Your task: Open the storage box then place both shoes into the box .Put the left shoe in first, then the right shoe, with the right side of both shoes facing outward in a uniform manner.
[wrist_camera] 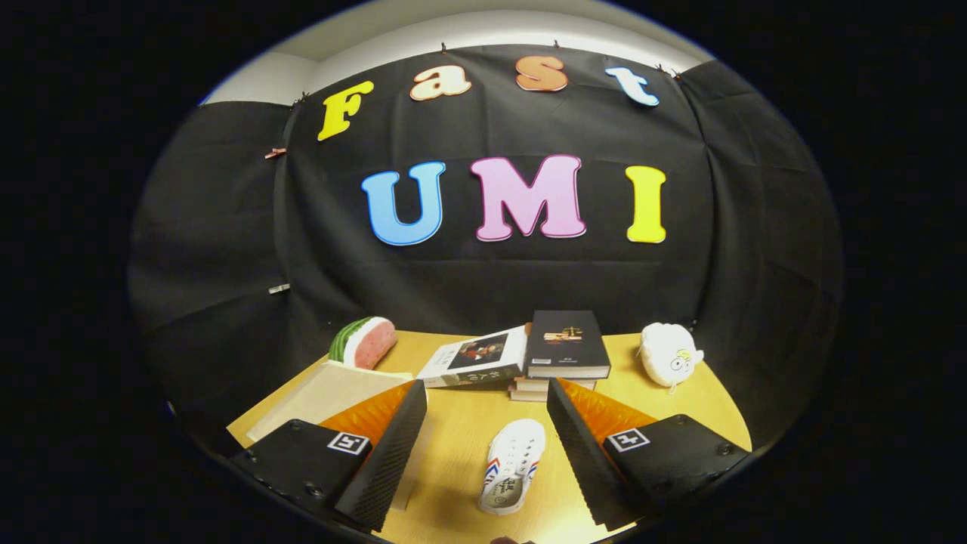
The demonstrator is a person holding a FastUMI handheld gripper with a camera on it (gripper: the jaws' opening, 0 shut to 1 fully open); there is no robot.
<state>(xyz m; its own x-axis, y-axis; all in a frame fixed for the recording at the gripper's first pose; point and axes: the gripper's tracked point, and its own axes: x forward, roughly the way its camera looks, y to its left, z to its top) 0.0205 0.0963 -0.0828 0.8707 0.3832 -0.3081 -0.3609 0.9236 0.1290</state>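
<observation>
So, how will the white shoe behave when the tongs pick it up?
The white sneaker, lying between the open tongs, looks like thin canvas, so its upper will probably squash under pressure. It seems light for its size. Its flat sole rests on the table, so a push should slide it rather than roll it.

The wooden table (680,404) carries a white shoe (512,465), stacked books (548,355), a watermelon-slice toy (364,341), a white plush toy (668,353) and a flat beige sheet (325,397).
</observation>
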